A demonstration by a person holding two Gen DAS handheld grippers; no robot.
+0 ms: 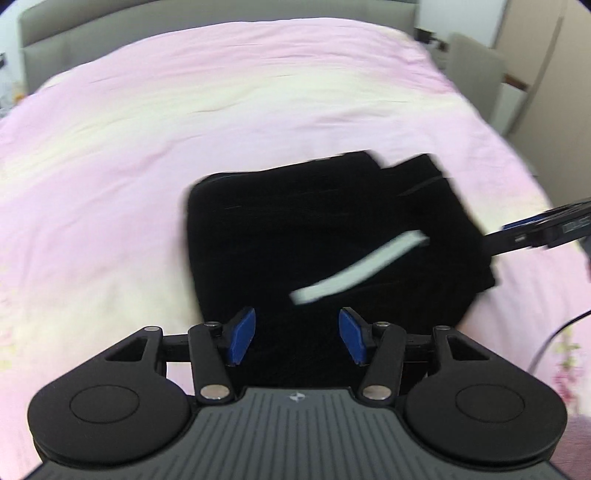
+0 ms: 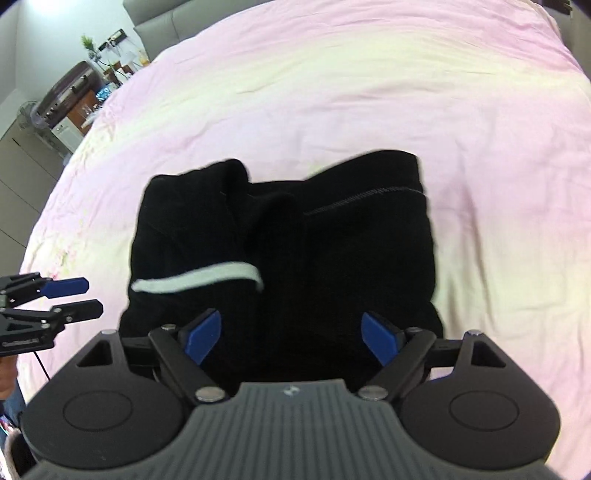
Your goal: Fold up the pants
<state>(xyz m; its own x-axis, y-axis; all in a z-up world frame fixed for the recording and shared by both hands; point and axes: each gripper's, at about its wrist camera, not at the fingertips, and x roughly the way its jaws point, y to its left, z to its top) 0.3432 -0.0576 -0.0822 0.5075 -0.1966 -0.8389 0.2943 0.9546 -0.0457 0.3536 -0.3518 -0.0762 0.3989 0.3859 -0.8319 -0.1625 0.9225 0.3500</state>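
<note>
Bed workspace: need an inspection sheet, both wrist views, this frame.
Surface: pink bedsheet with pale yellow patches, lightly wrinkled.
Job's things: black pants lying in a folded bundle on the sheet, white drawstring across the top.
Clutter: nothing seen on the bed besides the pants.
Grippers: left gripper jaws open, empty, over the bundle's near edge; right gripper jaws open, empty, likewise.
Cables: a thin black cable over the sheet at the right edge of the left wrist view.
Surroundings: grey headboard; shelf with small plant and items too small to identify.
</note>
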